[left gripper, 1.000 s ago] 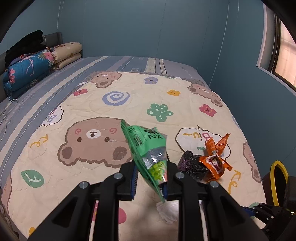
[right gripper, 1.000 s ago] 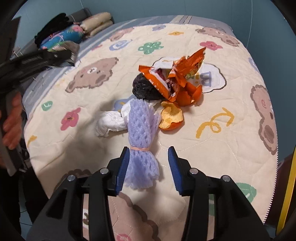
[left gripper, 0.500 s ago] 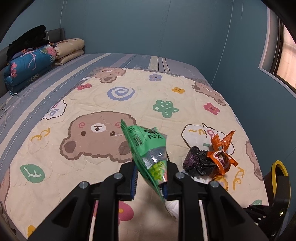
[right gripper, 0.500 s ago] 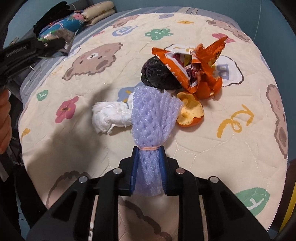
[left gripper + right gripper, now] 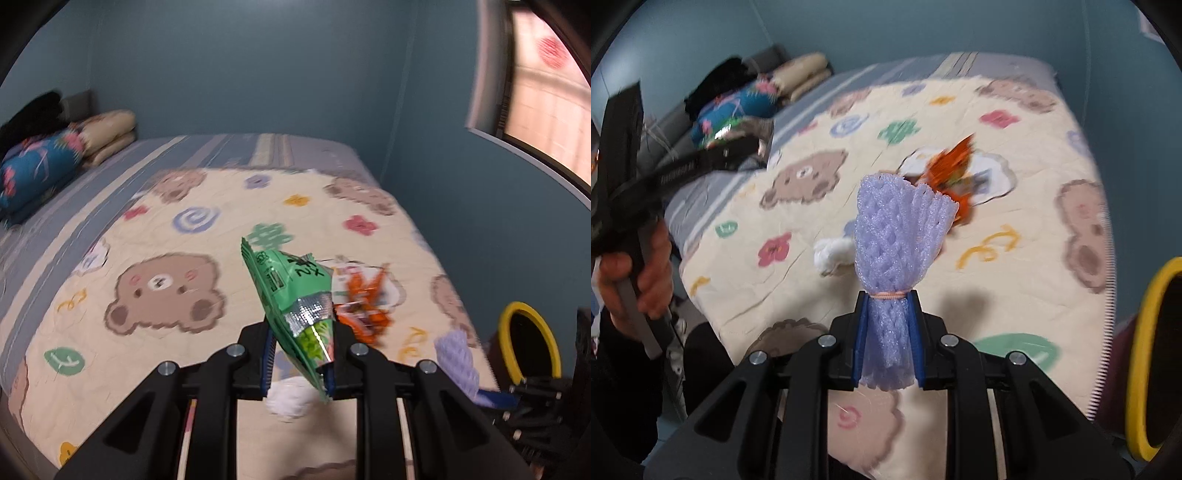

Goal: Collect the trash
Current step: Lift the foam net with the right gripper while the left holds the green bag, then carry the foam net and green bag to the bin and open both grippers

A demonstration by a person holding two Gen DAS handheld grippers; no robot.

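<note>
My left gripper (image 5: 300,360) is shut on a green snack bag (image 5: 291,295) and holds it above the bed. My right gripper (image 5: 888,345) is shut on a purple foam fruit net (image 5: 897,240), lifted off the quilt; the net also shows in the left wrist view (image 5: 456,354). On the quilt lie an orange wrapper (image 5: 364,299), also in the right wrist view (image 5: 951,166), and a white crumpled tissue (image 5: 831,253), partly hidden behind the bag in the left wrist view (image 5: 288,397).
A yellow-rimmed bin (image 5: 528,341) stands by the bed's right side, also in the right wrist view (image 5: 1145,354). The bear-print quilt (image 5: 147,236) covers the bed. Pillows and folded bedding (image 5: 44,166) lie at the far left. The blue wall (image 5: 461,206) is close on the right.
My right gripper closed on the purple net and lifted it off the quilt, pulling back toward the bed's edge. My left gripper kept the green bag and swung a little to the right.
</note>
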